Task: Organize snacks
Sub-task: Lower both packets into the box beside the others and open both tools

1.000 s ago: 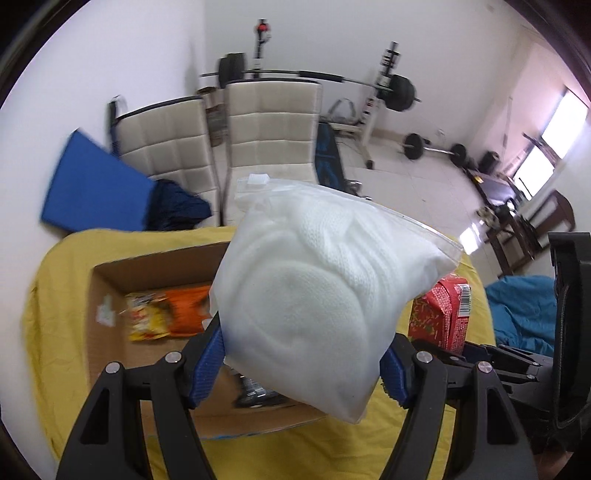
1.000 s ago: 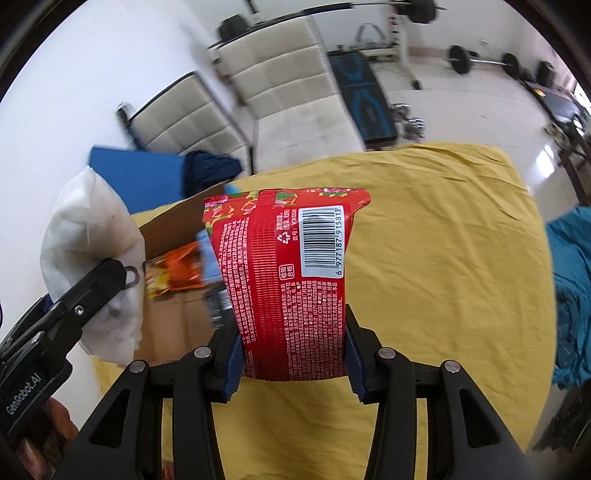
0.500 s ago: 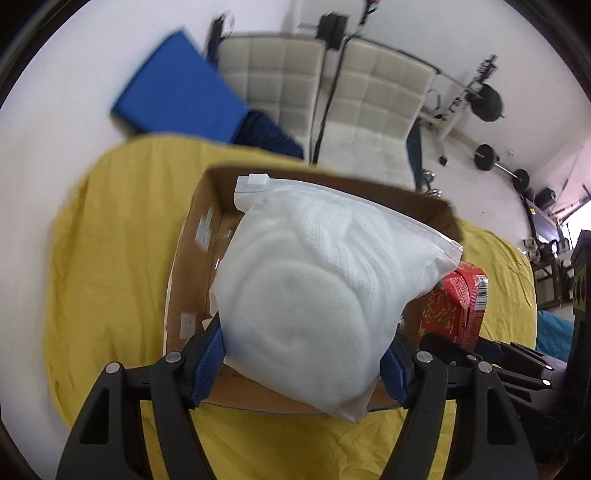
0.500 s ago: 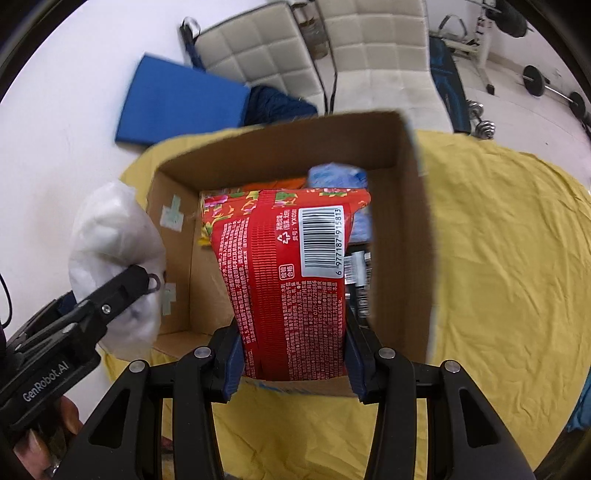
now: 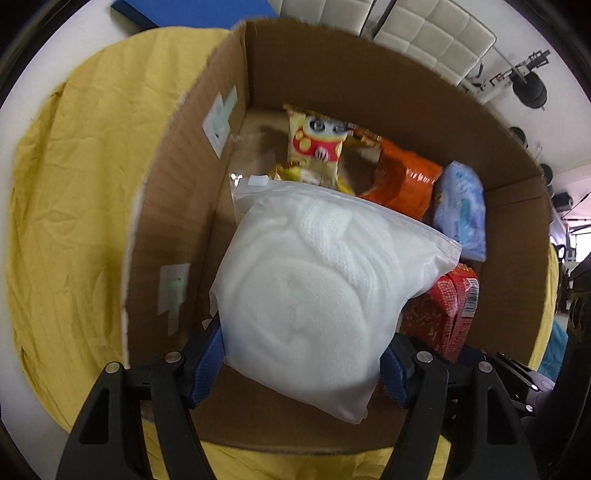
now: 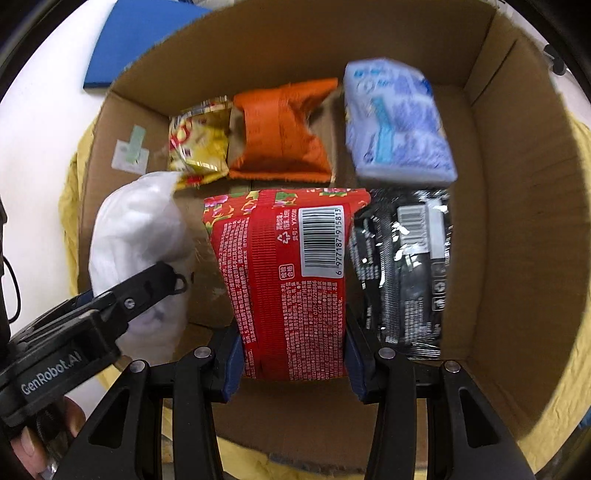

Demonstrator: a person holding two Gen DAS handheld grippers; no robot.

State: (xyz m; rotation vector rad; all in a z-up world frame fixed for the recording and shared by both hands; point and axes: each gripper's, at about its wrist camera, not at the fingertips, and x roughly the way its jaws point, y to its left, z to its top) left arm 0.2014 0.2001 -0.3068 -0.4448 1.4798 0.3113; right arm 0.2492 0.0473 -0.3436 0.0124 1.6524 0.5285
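My left gripper (image 5: 303,365) is shut on a white zip bag (image 5: 314,291) and holds it inside the open cardboard box (image 5: 177,192), near the box's left wall. My right gripper (image 6: 291,354) is shut on a red snack packet (image 6: 291,273), also lowered into the box (image 6: 517,221). The white bag (image 6: 136,243) and the left gripper (image 6: 122,306) show at the left of the right wrist view. The red packet (image 5: 447,306) peeks out behind the white bag in the left wrist view.
On the box floor lie a yellow packet (image 6: 199,144), an orange packet (image 6: 280,133), a pale blue pack (image 6: 395,122) and a black packet (image 6: 406,266). The box stands on a yellow cloth (image 5: 74,184). White chairs (image 5: 424,29) stand behind.
Both grippers moved forward and down over the table, from above the box rim into the box, each still holding its item.
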